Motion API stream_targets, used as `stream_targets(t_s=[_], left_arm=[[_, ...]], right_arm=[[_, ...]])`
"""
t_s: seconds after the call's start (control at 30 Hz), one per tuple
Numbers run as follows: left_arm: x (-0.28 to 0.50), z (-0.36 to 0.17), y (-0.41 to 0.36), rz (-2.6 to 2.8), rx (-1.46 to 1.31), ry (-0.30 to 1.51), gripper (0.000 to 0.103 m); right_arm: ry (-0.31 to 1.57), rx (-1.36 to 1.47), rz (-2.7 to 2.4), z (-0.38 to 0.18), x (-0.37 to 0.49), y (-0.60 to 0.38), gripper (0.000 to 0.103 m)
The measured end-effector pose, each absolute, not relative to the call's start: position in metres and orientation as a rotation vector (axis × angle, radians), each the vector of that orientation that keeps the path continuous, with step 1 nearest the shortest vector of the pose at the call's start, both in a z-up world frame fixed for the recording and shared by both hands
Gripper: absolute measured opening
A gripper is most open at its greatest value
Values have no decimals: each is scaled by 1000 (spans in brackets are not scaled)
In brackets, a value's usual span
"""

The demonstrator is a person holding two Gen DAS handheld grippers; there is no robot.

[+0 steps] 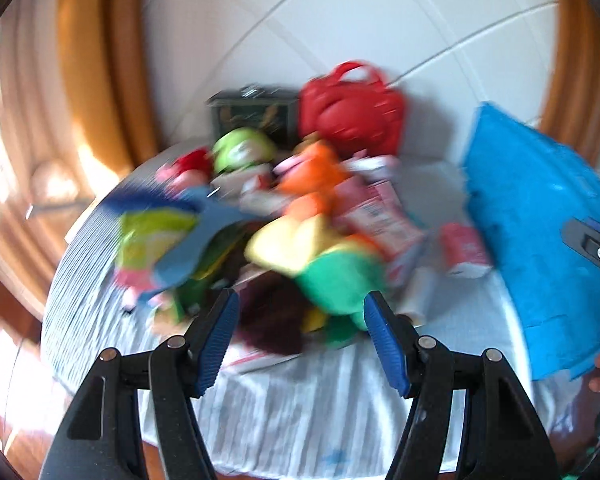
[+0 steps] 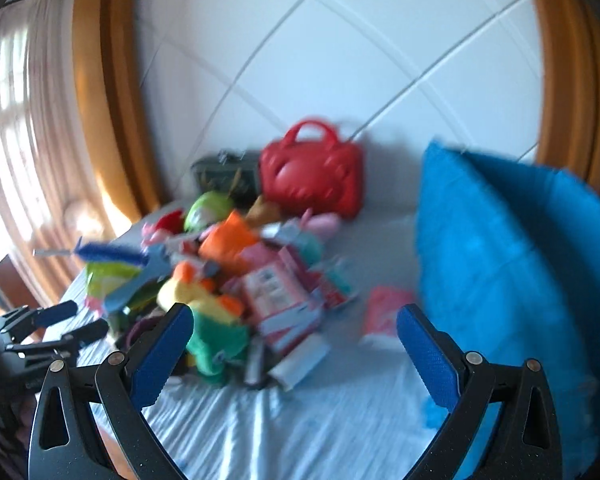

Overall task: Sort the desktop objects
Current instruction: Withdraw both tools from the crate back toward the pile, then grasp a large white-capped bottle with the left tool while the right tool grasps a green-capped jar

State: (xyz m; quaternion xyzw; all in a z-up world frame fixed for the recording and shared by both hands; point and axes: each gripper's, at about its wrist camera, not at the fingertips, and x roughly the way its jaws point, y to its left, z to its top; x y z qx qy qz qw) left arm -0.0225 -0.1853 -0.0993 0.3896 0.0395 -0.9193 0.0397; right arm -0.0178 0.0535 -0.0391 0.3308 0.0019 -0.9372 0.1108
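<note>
A blurred heap of soft toys and packets lies on a white striped cloth (image 1: 300, 408): a green and yellow plush (image 1: 332, 272), an orange plush (image 1: 312, 176), pink boxes (image 1: 372, 216) and a blue brush (image 1: 148, 200). My left gripper (image 1: 300, 320) is open and empty, just short of the heap. My right gripper (image 2: 296, 332) is open and empty, also in front of the heap (image 2: 236, 280). The left gripper also shows at the far left of the right wrist view (image 2: 66, 322).
A red handbag (image 1: 352, 112) and a dark box (image 1: 252, 116) stand at the back against the white wall. A large blue bag (image 1: 548, 240) stands at the right, also in the right wrist view (image 2: 512, 272). A small pink packet (image 2: 388, 312) lies beside it.
</note>
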Motion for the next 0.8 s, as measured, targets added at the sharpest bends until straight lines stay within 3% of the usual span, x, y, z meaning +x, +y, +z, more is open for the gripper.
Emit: stream_targets(t_s=[0.2, 0.4, 0.8], left_arm=[[-22, -158, -268, -2595, 1293, 190, 64], [-35, -217, -331, -2417, 1414, 295, 64], [-95, -274, -347, -2367, 1470, 471, 64]], right_arm=[[110, 1219, -2682, -102, -43, 32, 103], [70, 1440, -2657, -157, -65, 42, 103], [66, 1646, -2595, -208, -83, 45, 103]])
